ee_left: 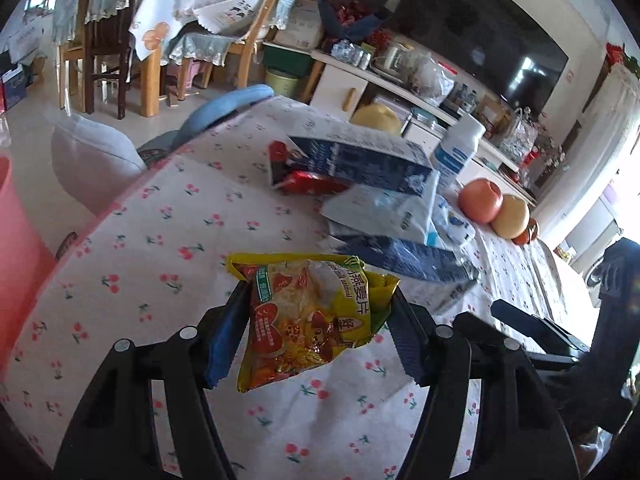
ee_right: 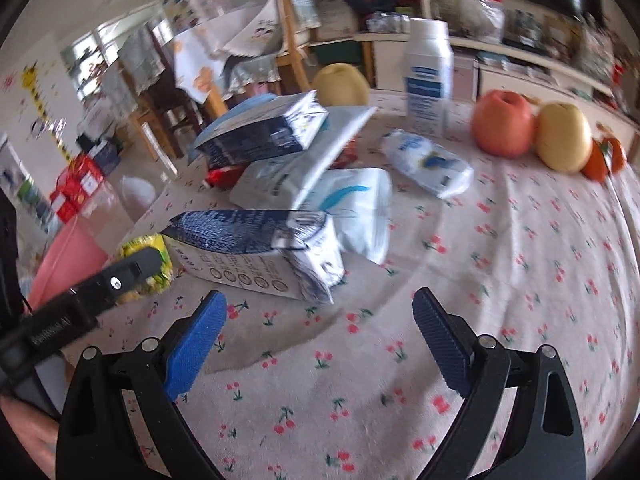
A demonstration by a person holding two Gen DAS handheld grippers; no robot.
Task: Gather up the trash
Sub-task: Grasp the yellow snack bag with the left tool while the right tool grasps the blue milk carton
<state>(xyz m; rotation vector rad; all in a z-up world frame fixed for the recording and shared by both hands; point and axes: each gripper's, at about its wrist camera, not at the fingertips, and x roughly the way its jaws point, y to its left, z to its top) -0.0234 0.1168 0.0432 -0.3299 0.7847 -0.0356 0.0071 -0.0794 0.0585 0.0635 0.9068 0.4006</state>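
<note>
My left gripper [ee_left: 316,312] is shut on a yellow and red oatmeal packet [ee_left: 308,316] and holds it above the cherry-print tablecloth [ee_left: 160,248]. Behind it lies a pile of trash: blue-and-white cartons [ee_left: 360,160], a red wrapper [ee_left: 312,182] and white plastic bags [ee_left: 384,212]. My right gripper [ee_right: 320,320] is open and empty, just in front of the nearest blue-and-white carton [ee_right: 260,248]. The white bags [ee_right: 352,204] and a second carton [ee_right: 264,132] lie behind it. The yellow packet [ee_right: 148,248] shows at the left behind the left gripper's finger.
A pink bin [ee_left: 16,248] stands off the table's left edge, also in the right wrist view [ee_right: 64,260]. A white bottle [ee_right: 428,80], an apple [ee_right: 502,124], a pear [ee_right: 564,136], a yellow fruit [ee_right: 340,84] and a wrapped tissue pack [ee_right: 428,164] sit on the table.
</note>
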